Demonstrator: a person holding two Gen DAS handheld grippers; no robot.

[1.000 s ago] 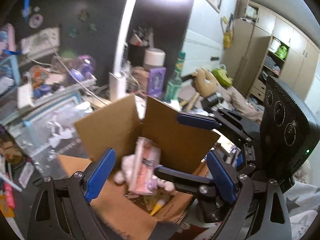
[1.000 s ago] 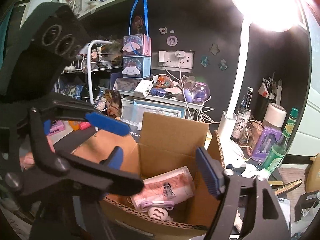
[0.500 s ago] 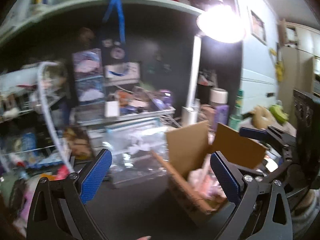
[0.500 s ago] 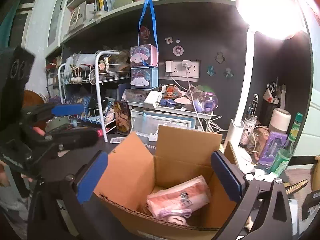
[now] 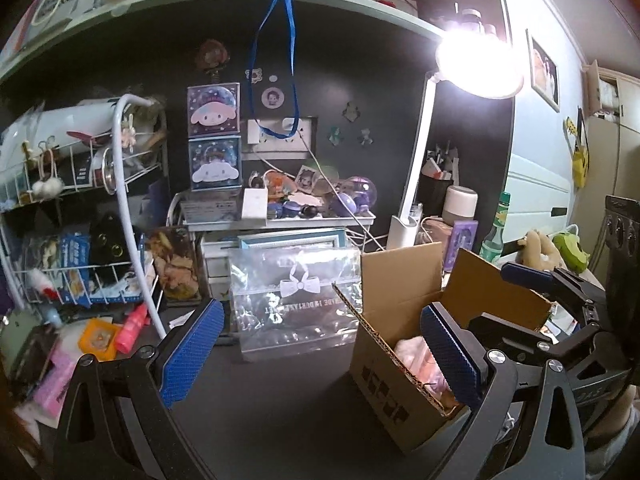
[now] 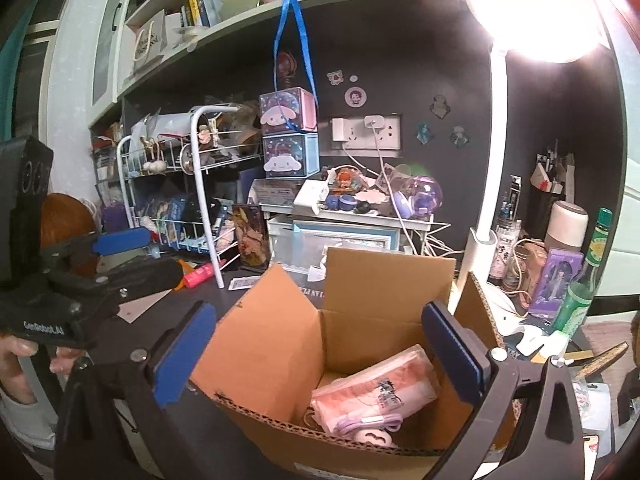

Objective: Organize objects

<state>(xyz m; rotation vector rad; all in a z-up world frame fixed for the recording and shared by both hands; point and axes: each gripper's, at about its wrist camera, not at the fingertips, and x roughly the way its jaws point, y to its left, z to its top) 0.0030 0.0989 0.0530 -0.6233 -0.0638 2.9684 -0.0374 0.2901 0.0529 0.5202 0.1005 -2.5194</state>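
Right hand-held gripper [image 6: 320,352]: jaws spread wide, having just been opening; nothing between the pads. It hangs over the open cardboard box [image 6: 360,300], pads clear of the flaps. Released.

Left hand-held gripper [image 5: 320,356]: jaws also wide, having just been opening a little further; empty. It sits to the left of the box, over bare worktop [image 5: 288,412]; its right pad overlaps the box's near edge in the left wrist view, but whether it touches cannot be told. In the right wrist view the same gripper appears at far left, with a hand [image 6: 20,356] wrapped around its grip.

Counts, taking the box as landmark:
- Inside the box: one pink packet [image 6: 372,392], one coil of purple cable [image 6: 368,426] lying against it, one small white rounded item [image 6: 374,438] at the near wall.
- Behind the box, to the left: one clear plastic pouch [image 5: 296,300] with a white bow print, standing upright.
- Further behind, raised: two stacked character boxes [image 6: 290,140], pink over blue.
- Right of the box: one green glass bottle [image 6: 584,276], one purple card package [image 6: 554,280], one white desk lamp [image 6: 496,152], lit.
- Left of the box: one white wire rack [image 6: 184,184], two tiers, crowded.

Surface: dark, matte worktop, cluttered at the edges. Room: dark back wall with a socket strip [image 6: 366,132] and stickers, a pale shelf [image 6: 320,4] of books above, wardrobes beyond the box in the left wrist view.
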